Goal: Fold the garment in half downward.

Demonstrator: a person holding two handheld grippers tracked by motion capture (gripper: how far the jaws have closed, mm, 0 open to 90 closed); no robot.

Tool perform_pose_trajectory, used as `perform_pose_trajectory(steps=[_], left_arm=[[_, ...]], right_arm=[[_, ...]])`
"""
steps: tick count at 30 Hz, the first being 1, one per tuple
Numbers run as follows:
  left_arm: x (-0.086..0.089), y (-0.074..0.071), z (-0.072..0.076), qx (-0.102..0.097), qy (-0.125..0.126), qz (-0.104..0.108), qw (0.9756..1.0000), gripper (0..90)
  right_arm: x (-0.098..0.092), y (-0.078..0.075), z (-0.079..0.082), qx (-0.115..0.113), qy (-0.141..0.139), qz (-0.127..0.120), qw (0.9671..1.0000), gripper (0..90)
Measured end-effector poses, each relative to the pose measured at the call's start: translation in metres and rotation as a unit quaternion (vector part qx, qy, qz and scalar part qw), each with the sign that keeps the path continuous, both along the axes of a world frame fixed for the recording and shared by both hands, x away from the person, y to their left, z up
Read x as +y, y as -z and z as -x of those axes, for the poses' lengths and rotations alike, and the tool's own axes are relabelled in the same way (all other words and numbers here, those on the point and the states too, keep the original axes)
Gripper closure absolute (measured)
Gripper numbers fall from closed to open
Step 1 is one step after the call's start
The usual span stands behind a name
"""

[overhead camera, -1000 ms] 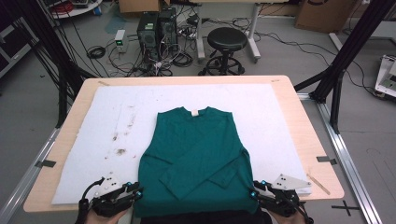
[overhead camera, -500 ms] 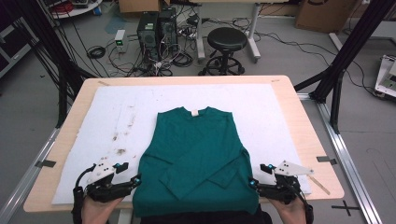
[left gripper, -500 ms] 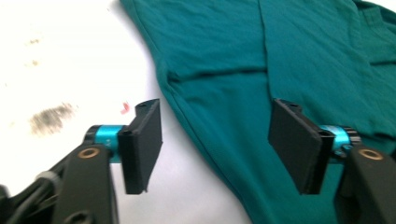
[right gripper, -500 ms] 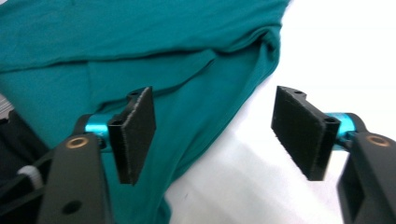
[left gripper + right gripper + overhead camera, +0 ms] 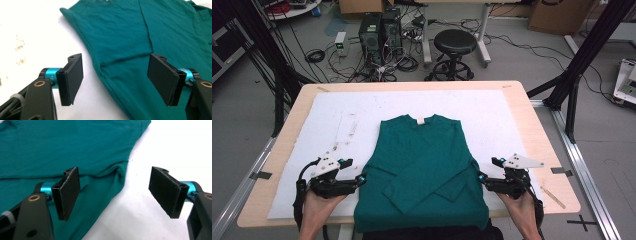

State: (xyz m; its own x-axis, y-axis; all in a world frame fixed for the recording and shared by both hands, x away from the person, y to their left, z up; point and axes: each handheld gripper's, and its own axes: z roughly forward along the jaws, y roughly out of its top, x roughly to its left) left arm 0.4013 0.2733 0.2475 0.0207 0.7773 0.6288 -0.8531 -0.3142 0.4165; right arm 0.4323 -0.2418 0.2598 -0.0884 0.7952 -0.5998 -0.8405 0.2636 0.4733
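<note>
- Far left on the table (image 5: 532,120), the white mat (image 5: 337,115) carries a patch of brownish specks, well clear of the garment.
- The left tongs (image 5: 362,178) hang just off the lower left edge of the green sweater (image 5: 422,165), gripped by the person's left hand (image 5: 319,207) that reaches in from the near edge.
- Their jaws have just been opening and now stand wide apart; in the left gripper view (image 5: 115,80) the sweater's side hem (image 5: 100,70) runs across the gap below them, and neither pad presses on the cloth.
- A grey three-cornered plate sits on top of these tongs, and a black cable loops down beside the wrist.
- In the middle, the green sweater lies flat on the white mat, neck towards the far side with a pale label at the collar, both sleeves folded in and crossed over the front, its bottom hem drooping over the near edge of the table.
- The right tongs (image 5: 481,178) hover just beside the sweater's lower right edge, carried by the right hand (image 5: 522,210).
- Their jaws too have just been opening and stand wide; in the right gripper view (image 5: 115,195) the folded side of the sweater (image 5: 62,147) lies under the left pad and bare white mat (image 5: 175,150) under the right, with nothing clamped.
- Beyond the table, a black stool (image 5: 454,45) stands on the grey floor next to two computer towers (image 5: 379,30) and a tangle of cables.
</note>
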Motion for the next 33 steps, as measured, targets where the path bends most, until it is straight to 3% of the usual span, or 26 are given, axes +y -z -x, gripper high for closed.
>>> perform_pose_trajectory(steps=[8,13,16,20,23,33], left_arm=[[-0.001,-0.024,-0.001,-0.001,0.013,-0.010,0.9999,33.0],[-0.005,-0.039,-0.005,0.021,0.002,0.005,0.9998,37.7],[-0.008,-0.050,-0.007,0.042,0.006,0.002,0.9991,37.8],[-0.012,-0.064,-0.007,0.059,-0.013,0.011,0.9981,37.9],[-0.014,-0.075,-0.003,0.062,-0.014,0.018,0.9978,39.7],[-0.028,-0.116,0.015,0.055,-0.019,0.016,0.9982,44.8]], right_arm=[[0.006,-0.028,-0.007,0.013,0.000,0.009,0.9999,26.0],[0.010,-0.043,-0.012,0.025,0.014,-0.009,0.9996,26.1],[0.010,-0.048,-0.013,0.018,0.021,-0.019,0.9994,26.2],[0.013,-0.051,-0.014,0.008,0.026,-0.028,0.9992,26.6],[0.015,-0.050,-0.016,0.005,0.038,-0.031,0.9988,26.7],[0.013,-0.052,-0.018,0.018,0.030,-0.032,0.9989,26.7]])
